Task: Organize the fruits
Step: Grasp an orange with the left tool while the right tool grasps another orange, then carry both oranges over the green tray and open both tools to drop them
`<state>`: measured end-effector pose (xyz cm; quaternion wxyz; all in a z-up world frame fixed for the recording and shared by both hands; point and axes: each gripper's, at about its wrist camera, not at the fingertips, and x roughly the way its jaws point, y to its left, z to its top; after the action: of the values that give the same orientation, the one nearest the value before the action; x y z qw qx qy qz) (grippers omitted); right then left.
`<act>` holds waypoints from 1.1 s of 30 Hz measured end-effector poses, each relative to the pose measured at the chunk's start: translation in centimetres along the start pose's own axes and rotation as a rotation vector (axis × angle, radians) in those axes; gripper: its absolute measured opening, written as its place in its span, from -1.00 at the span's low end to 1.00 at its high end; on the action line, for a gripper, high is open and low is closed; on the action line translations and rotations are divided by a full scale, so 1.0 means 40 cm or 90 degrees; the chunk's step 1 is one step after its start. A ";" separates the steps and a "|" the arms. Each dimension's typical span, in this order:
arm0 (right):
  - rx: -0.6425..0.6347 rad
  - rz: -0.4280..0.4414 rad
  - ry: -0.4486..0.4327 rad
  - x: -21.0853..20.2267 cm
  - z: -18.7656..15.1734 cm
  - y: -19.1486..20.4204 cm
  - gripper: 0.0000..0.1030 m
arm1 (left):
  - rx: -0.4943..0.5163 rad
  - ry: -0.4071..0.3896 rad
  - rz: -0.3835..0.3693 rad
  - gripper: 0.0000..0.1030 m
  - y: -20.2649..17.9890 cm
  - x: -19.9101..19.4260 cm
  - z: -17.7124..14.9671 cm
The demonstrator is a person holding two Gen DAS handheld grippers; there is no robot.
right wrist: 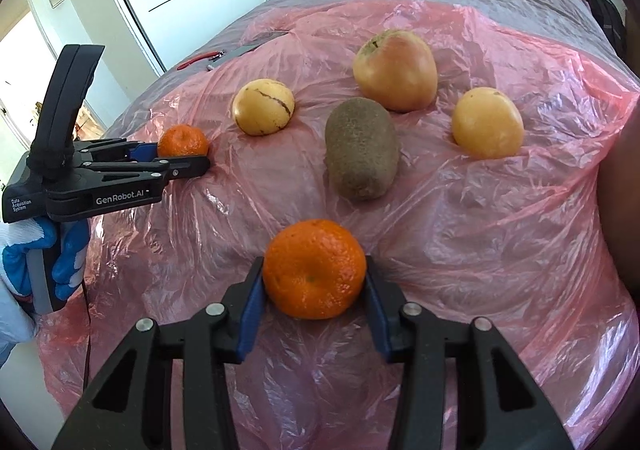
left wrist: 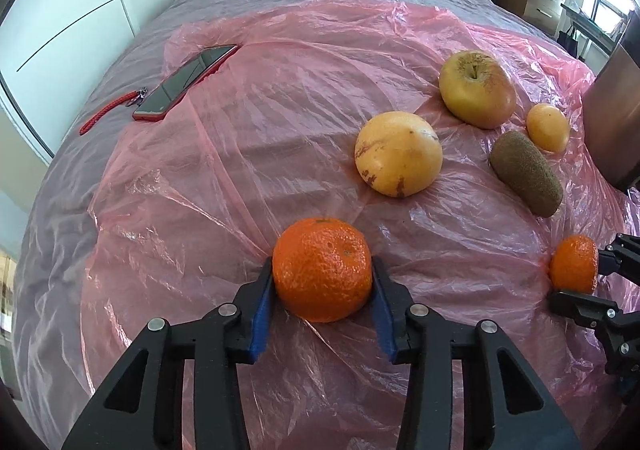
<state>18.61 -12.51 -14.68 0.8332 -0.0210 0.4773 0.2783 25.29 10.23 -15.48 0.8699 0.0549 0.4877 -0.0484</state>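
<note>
Both hands are down on the bed at once here, each on a mandarin. The left gripper (left wrist: pixel 323 282) has its blue pads pressed against the sides of one mandarin (left wrist: pixel 322 268), jaws clamped on it, the fruit sitting on the pink plastic sheet (left wrist: pixel 240 178) at the near edge. Across to the right gripper (right wrist: pixel 314 282), same picture: jaws closed onto the second mandarin (right wrist: pixel 314 268), pads snug against the peel, fruit resting on the sheet. Neither mandarin looks lifted yet, so this reads as the grasp step, pick-up not yet begun. Beyond them lies the rest of the spread: a kiwi (right wrist: pixel 362 148) in the middle, an apple (right wrist: pixel 395 70) behind it, a yellow streaked fruit (right wrist: pixel 263 107) to its left and a smaller round yellow fruit (right wrist: pixel 487 123) to its right, all apart from one another. A red phone (left wrist: pixel 184 82) with a red wrist strap (left wrist: pixel 110 110) lies well off at the sheet's far left corner. Next, I'd judge, comes a clean lift of both mandarins and a carry to wherever the oranges are grouped; where that is, no view shows. The skin is soft and the sheet is slippery and crinkled, so a steady squeeze and a straight rise seem wise.
</note>
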 end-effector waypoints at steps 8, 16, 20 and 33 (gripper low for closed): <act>0.003 0.029 -0.021 -0.065 0.005 0.015 -0.48 | -0.026 -0.025 0.011 -0.27 0.011 -0.081 0.001; -0.006 0.063 -0.040 -0.174 -0.013 0.036 -0.47 | -0.047 -0.046 0.006 -0.27 -0.013 -0.194 -0.018; 0.000 0.061 -0.048 -0.248 -0.047 0.021 -0.47 | -0.037 -0.055 -0.009 -0.27 -0.066 -0.257 -0.040; 0.077 -0.034 -0.093 -0.522 -0.201 -0.185 -0.47 | 0.042 -0.065 -0.124 -0.27 -0.398 -0.413 -0.074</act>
<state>7.76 -30.44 -3.88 0.8727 0.0372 0.4304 0.2273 12.01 -4.58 -3.68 0.8824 0.0333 0.4441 -0.1515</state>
